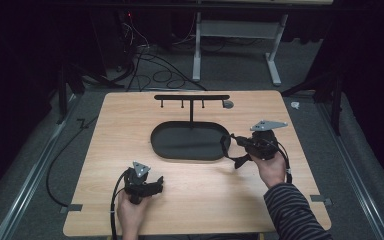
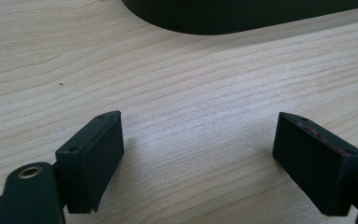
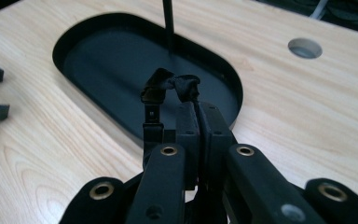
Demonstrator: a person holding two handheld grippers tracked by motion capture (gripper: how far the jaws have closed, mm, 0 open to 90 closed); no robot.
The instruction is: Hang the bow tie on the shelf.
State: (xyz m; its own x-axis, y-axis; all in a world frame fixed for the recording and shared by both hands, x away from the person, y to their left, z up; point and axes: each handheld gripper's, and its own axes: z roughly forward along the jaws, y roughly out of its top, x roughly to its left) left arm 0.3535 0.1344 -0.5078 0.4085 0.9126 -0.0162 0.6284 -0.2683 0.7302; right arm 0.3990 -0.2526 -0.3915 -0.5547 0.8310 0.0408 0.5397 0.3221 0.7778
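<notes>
Right tool: The right tool (image 1: 237,143) was pressed together, pinching a black strap (image 1: 226,146). It hung above the right end of the tray (image 1: 152,140), up off the desk (image 1: 205,200).

Strap: In the right gripper view, only a small bit of the strap (image 3: 170,84) stuck out past the tips of the right tool (image 3: 198,109). It looked crumpled. From above, a longer piece dangled below the tool. I could not tell what sort of strap it was.

Left tool: The left tool (image 1: 156,183) sat low on the desk, near the front edge. Its jaws were spread wide, with nothing between them but bare wood. In the left gripper view, the left tool (image 2: 198,135) pointed toward the tray (image 2: 223,18).

Rack: A thin black rack (image 1: 191,97) stood up from the back of the tray, with little pegs under its top bar. I think the strap was meant for a peg.

What could go wrong:
- The grip was near the strap's end, so a quick jerk might pull it loose and drop it into the tray.
- The dangling piece might catch on the tray rim or the rack post (image 3: 168,23).
- A bump could tip the thin rack.
- The floppy strap might miss the small peg.

Safe way: Go slowly and keep the strap high above the rim.
</notes>
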